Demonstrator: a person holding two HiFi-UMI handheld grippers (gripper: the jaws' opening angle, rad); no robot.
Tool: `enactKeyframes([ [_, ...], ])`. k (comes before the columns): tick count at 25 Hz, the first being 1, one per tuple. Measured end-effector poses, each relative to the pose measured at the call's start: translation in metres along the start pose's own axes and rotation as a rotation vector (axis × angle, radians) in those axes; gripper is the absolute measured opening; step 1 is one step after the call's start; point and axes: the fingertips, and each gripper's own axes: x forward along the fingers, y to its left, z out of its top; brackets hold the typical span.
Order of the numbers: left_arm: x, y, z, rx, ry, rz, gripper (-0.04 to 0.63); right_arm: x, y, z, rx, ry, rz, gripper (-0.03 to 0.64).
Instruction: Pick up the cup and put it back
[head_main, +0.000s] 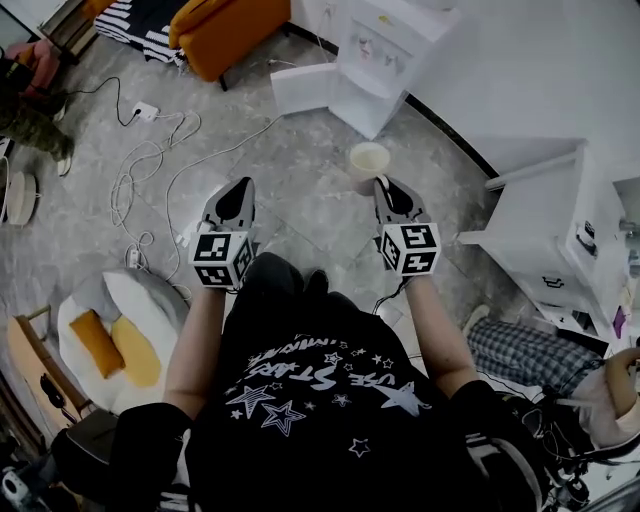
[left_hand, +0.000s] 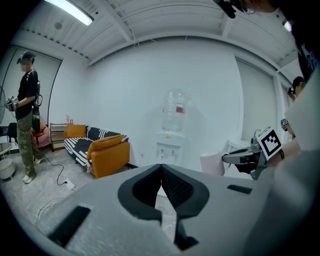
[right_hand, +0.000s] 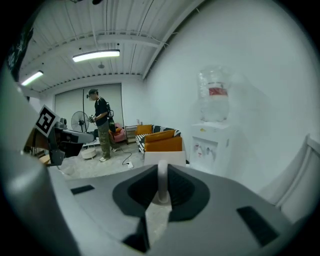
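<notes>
Cup (head_main: 368, 158), cream and open-topped, hangs in the air on the near side of the water dispenser (head_main: 385, 55), above the grey floor (head_main: 300, 200) and touching no surface. The right gripper (head_main: 385, 186) is clenched on it: in the right gripper view a thin white upright part of the cup stands pinched between the dark pads (right_hand: 186, 189); whether that part is rim or handle cannot be told. The left gripper (head_main: 240, 186) is level with it, farther from the dispenser, with its jaws pressed together on nothing. Each gripper carries a cube with black-and-white square markers (head_main: 222, 258) and no readable letters. The dispenser's bottle (right_hand: 215, 95) wears a red label (right_hand: 216, 91), its print too small to read. The person's black shirt (head_main: 320, 400) bears white stars and slanted lettering, upside down in the head view; one word looks like "STARS", the rest unclear. An orange sofa (head_main: 225, 30) stands to the dispenser's left, and a white cabinet (head_main: 560, 250) to its right.
</notes>
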Motion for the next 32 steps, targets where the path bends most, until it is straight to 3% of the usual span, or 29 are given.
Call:
enactKeyframes([
  [10,0.093,0.040,-0.031,-0.037,0.112,-0.052,0.009,0.081,-0.033,-0.029,0.064,0.127,-0.036,0.043],
  [22,0.258,0.103,-0.048,-0.022,0.186,-0.193,0.009,0.250,-0.074,-0.061,0.166,0.281,-0.152,0.043],
  [27,0.310,0.137,-0.092,-0.057,0.238,-0.216,0.008,0.320,-0.100,-0.106,0.217,0.315,-0.249,0.043],
  [32,0.366,0.152,-0.141,-0.038,0.255,-0.261,0.009,0.381,-0.141,-0.158,0.240,0.358,-0.292,0.043],
])
